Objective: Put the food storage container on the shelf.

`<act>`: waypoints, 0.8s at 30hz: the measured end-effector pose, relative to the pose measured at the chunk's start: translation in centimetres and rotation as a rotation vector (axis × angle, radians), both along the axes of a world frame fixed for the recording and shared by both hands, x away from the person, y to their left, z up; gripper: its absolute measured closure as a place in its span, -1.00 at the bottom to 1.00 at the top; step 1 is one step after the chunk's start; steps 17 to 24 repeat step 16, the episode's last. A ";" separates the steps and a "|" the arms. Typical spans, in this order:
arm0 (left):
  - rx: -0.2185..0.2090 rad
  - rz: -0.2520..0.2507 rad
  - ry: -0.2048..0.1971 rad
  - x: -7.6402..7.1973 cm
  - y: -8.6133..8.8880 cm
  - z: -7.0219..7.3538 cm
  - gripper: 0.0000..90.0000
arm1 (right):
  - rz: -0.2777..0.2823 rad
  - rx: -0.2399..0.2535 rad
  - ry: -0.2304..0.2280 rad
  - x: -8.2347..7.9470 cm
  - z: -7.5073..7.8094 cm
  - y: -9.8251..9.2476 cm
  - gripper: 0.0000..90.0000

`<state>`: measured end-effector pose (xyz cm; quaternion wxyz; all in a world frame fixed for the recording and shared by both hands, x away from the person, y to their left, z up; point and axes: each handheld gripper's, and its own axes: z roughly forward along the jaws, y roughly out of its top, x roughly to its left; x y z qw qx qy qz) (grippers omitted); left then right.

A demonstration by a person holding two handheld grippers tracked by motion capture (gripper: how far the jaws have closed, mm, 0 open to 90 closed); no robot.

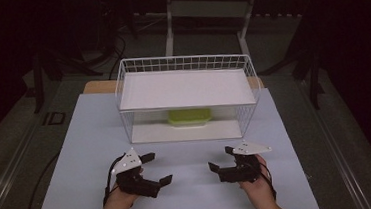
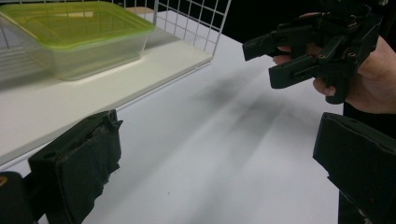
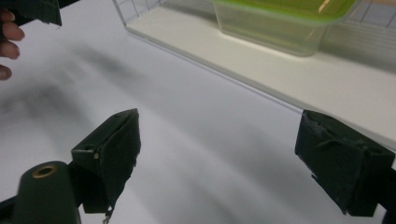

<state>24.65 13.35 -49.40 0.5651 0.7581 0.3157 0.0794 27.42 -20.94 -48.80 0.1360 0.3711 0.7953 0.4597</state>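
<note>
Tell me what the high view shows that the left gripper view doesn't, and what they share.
High view alone: the whole white wire rack with its upper shelf board, the left gripper held in a hand, and the dark floor around the table.

Left gripper view alone: close detail of the left gripper's own worn black fingers, wide apart, and the clear walls of the container under its lid.

Both: the green-lidded container on the rack's lower shelf, the right gripper, open and holding nothing, and the white tabletop.
</note>
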 end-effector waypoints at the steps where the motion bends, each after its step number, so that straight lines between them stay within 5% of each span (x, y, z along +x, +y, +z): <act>1: 0.003 0.001 -0.001 0.0 0.0 0.0 -0.97 | 0.003 -0.002 0.004 0.0 -0.2 -0.1 -0.69; 11: -0.003 -0.001 -0.006 0.1 0.0 -0.6 -0.97 | 0.014 -0.023 -0.031 0.2 -1.0 -0.2 -0.69; 24: -0.001 -0.014 0.002 0.2 -0.1 -0.9 -0.97 | 0.033 -0.018 0.000 0.3 -1.6 0.5 -0.69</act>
